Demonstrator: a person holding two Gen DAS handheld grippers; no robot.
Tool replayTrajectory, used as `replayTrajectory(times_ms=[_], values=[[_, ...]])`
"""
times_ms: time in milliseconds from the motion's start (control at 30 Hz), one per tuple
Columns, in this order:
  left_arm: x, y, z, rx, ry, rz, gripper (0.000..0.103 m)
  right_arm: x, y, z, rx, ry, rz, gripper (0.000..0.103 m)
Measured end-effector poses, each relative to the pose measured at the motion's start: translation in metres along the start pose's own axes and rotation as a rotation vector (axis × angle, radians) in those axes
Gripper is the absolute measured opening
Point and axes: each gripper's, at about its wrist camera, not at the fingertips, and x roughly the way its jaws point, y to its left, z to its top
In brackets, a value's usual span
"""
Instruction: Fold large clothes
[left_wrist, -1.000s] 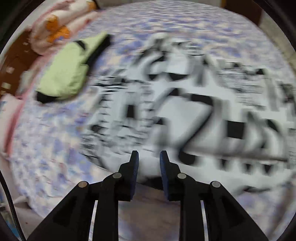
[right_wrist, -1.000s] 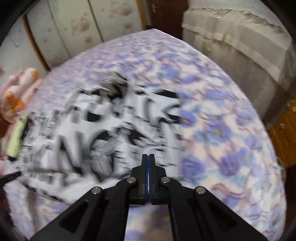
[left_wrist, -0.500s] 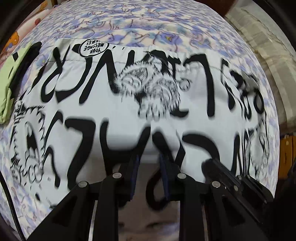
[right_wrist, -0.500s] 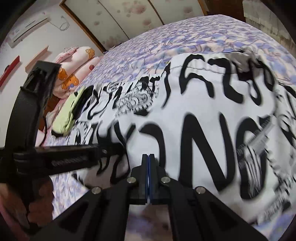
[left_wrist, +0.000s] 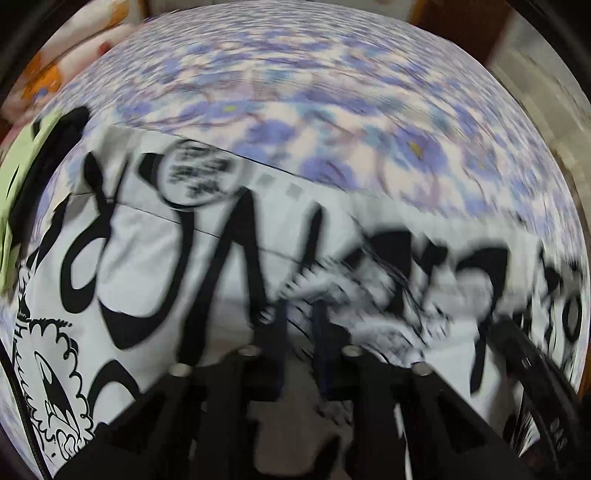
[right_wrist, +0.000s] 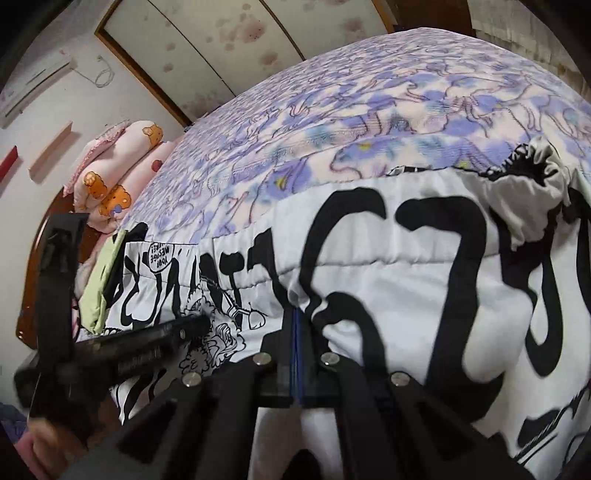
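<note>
Left wrist view: steeply downward, close over white padded garment with black lettering (left_wrist: 155, 258), blurred. Right wrist view: shallower slant across same garment (right_wrist: 406, 288) toward far wall. Both share purple floral bedspread (left_wrist: 332, 110) and pale green cloth (right_wrist: 99, 284) at left.

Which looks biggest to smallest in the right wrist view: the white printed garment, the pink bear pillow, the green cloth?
As they look in that view:
1. white printed garment, though nearness to the camera inflates it
2. pink bear pillow
3. green cloth, partly hidden, so its true size is unsure
</note>
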Motion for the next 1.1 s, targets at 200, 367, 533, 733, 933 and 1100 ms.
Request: replayTrajectory(times_ms=[200,367,533,733,933,1100], values=[[0.005,0.061,0.024,-0.137,-0.025,0.014,0.001,-0.022,-0.013,0.002,-0.148,-0.035,-0.159,0.0],[0.012,0.084,0.034,-0.072,-0.035,0.072,0.001,-0.037,-0.046,0.001,-0.121,-0.035,-0.258,0.0],[0.006,0.097,0.042,0.01,-0.052,0.149,0.001,-0.067,-0.086,-0.004,-0.038,-0.061,-0.423,0.0],[-0.011,0.123,0.052,0.01,-0.101,0.363,0.002,-0.074,-0.075,-0.001,-0.168,-0.012,-0.573,0.0],[-0.041,0.156,0.037,-0.024,-0.091,0.308,0.01,-0.092,-0.033,0.015,-0.191,-0.015,-0.553,0.0],[-0.078,0.179,-0.009,-0.112,-0.099,0.238,0.01,-0.102,0.01,0.032,-0.181,-0.012,-0.411,0.0]])
